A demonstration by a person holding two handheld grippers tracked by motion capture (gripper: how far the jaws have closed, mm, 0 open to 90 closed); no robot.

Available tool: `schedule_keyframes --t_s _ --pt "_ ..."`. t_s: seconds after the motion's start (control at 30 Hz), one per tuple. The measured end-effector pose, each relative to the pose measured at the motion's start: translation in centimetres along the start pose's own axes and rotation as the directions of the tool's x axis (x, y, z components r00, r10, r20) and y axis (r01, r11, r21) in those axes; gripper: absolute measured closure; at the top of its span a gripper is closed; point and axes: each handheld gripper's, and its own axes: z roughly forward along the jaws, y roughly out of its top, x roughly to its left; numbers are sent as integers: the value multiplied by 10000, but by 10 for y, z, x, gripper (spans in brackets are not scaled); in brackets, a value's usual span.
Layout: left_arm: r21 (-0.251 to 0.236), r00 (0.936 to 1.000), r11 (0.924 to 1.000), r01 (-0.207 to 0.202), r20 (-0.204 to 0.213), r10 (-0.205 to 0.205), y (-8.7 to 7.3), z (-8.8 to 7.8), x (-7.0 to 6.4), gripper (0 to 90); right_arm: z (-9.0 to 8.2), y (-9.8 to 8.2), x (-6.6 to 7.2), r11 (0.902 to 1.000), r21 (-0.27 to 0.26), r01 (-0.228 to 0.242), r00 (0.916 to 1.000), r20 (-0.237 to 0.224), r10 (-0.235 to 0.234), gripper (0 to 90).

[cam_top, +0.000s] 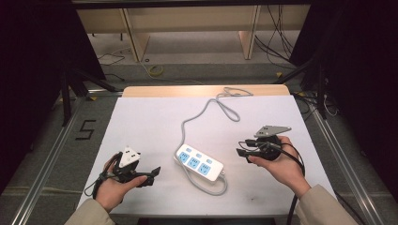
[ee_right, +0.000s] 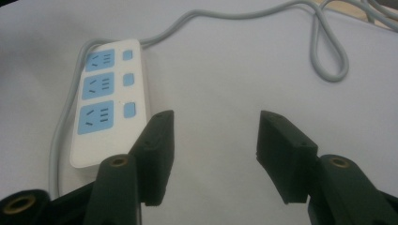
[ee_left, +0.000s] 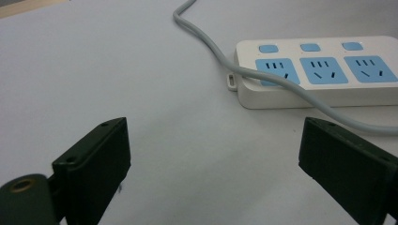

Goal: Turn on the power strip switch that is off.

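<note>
Tongs in our left hand (cam_top: 152,174) are gaping wide with nothing between the jaws. We are seeing the white power strip (cam_top: 199,162) lying flat mid-worktop (cam_top: 141,122), its grey cord (cam_top: 206,110) looping away. Our right tongs (cam_top: 240,151) are also standing open, gripping nothing, just beside the strip.

White power strip (cam_top: 199,162), blue sockets; grey cord (cam_top: 206,110); white table (cam_top: 141,122).

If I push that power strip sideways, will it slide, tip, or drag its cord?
The power strip lies flat and low, so it should slide rather than tip. Its smooth plastic shell probably slips easily on the white table. The grey cord loops around it and looks floppy, so it would likely trail and tug.
</note>
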Motion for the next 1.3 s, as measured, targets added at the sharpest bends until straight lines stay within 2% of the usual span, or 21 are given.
schedule_keyframes --t_s 0.4,0.67,0.83,0.93,1.1,1.3 --pt "38 10000 10000 -42 38 42 -1 0 0 90 -18 -28 -11 9974 -646 -333 9993 137 342 391" --pt "5 10000 10000 -30 52 30 0 0 -1 90 -25 -46 -12 9945 -941 -471 9977 446 515 370" --pt "0 10000 10000 -85 0 85 -1 -2 0 92 -28 -53 -12 9932 -1092 -414 9968 642 486 360" --pt "0 10000 10000 -40 23 40 -1 -2 0 92 -28 -55 -12 9912 -1221 -521 9963 621 600 353" --pt "15 10000 10000 -73 43 73 -1 -1 -1 92 -30 -56 -10 9893 -1392 -447 9968 589 533 341" --pt "97 10000 9999 -43 27 43 0 1 1 92 -30 -59 -9 9900 -1318 -509 9967 555 587 336"
